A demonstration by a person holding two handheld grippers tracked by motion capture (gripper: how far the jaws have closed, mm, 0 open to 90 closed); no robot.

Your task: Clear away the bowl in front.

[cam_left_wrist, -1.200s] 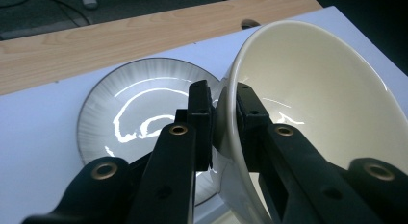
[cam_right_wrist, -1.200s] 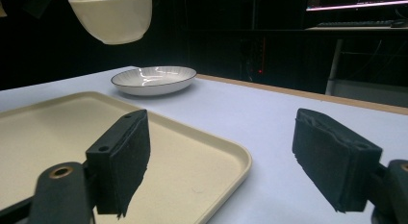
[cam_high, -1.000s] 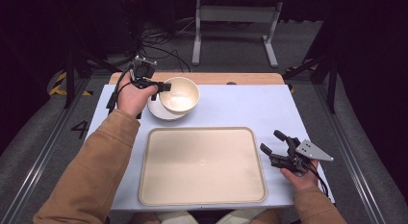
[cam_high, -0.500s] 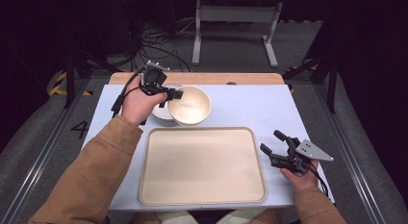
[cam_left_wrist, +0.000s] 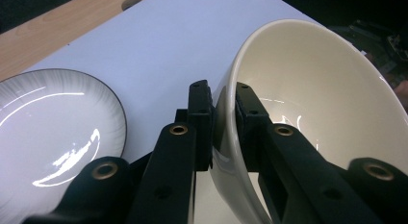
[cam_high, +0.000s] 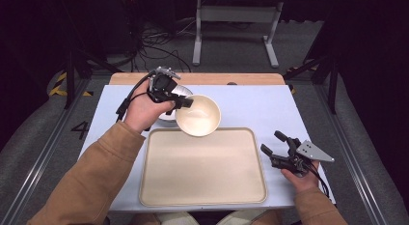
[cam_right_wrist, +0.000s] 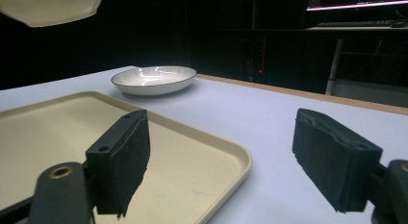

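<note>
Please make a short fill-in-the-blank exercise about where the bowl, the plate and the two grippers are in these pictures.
1. The left gripper is shut on the rim of the ____.
2. The bowl is held in the air, tilted, above the far edge of the ____.
3. The plate rests on the ____, beyond the tray.
4. The right gripper holds nothing; its jaws are ____.

Missing words: bowl; tray; table; open
</note>
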